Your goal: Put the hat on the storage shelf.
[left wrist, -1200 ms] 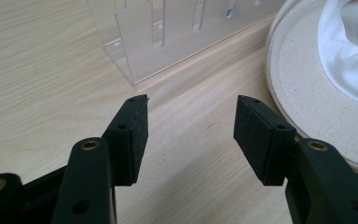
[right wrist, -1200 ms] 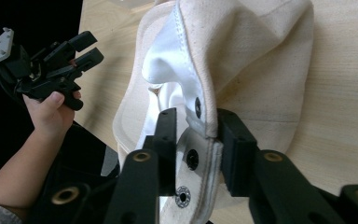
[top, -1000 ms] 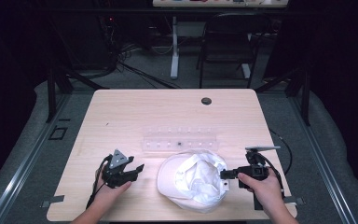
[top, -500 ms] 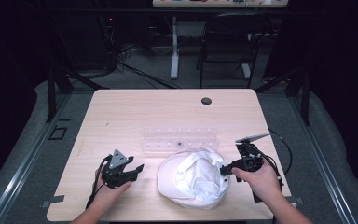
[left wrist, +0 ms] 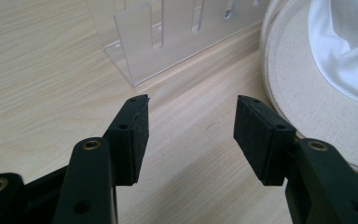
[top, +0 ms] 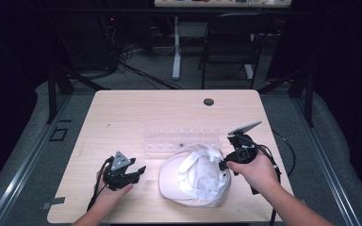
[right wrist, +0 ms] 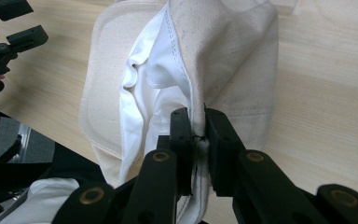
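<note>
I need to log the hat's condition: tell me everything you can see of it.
The hat is cream canvas with a white lining, lying upside down on the wooden table, brim flat and stitched. The right gripper pinches its edge, lifting that side into a fold. The clear plastic rack lies just behind it.

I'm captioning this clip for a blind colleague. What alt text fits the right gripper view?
The right gripper, its two black jaws shut, pinches the edge of a cream hat with white lining, lifting that edge off the light wooden table. The left gripper, jaws open, sits in a hand at the upper left.
</note>
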{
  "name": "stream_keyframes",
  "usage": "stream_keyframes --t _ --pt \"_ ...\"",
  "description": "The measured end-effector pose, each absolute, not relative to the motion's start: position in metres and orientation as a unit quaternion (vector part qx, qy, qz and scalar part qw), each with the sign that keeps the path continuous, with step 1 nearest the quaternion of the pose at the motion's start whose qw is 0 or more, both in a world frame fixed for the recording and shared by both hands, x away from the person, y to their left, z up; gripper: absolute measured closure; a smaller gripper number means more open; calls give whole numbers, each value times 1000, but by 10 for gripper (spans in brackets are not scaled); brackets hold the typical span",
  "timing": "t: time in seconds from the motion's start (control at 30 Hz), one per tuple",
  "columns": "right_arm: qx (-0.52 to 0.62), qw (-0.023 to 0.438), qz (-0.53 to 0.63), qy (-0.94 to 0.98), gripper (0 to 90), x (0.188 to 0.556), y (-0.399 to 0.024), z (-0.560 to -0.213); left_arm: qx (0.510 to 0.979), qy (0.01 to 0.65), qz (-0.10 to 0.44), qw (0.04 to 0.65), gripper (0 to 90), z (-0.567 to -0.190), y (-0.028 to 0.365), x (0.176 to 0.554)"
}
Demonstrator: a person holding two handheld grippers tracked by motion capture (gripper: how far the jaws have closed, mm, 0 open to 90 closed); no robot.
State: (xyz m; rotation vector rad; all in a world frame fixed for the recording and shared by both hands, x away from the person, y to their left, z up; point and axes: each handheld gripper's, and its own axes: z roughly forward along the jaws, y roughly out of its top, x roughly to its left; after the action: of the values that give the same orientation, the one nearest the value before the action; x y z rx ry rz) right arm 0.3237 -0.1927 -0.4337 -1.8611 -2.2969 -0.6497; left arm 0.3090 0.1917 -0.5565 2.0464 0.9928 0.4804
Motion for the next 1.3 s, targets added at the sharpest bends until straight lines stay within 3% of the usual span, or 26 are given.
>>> stream_keyframes --t 1.0,1.3 --pt "-607 55 -210 -764 820 335 -175 -358 809 394 186 394 460 -557 191 309" --pt "-615 80 -238 -748 820 336 -180 -341 809 394 184 395 460 -558 190 309"
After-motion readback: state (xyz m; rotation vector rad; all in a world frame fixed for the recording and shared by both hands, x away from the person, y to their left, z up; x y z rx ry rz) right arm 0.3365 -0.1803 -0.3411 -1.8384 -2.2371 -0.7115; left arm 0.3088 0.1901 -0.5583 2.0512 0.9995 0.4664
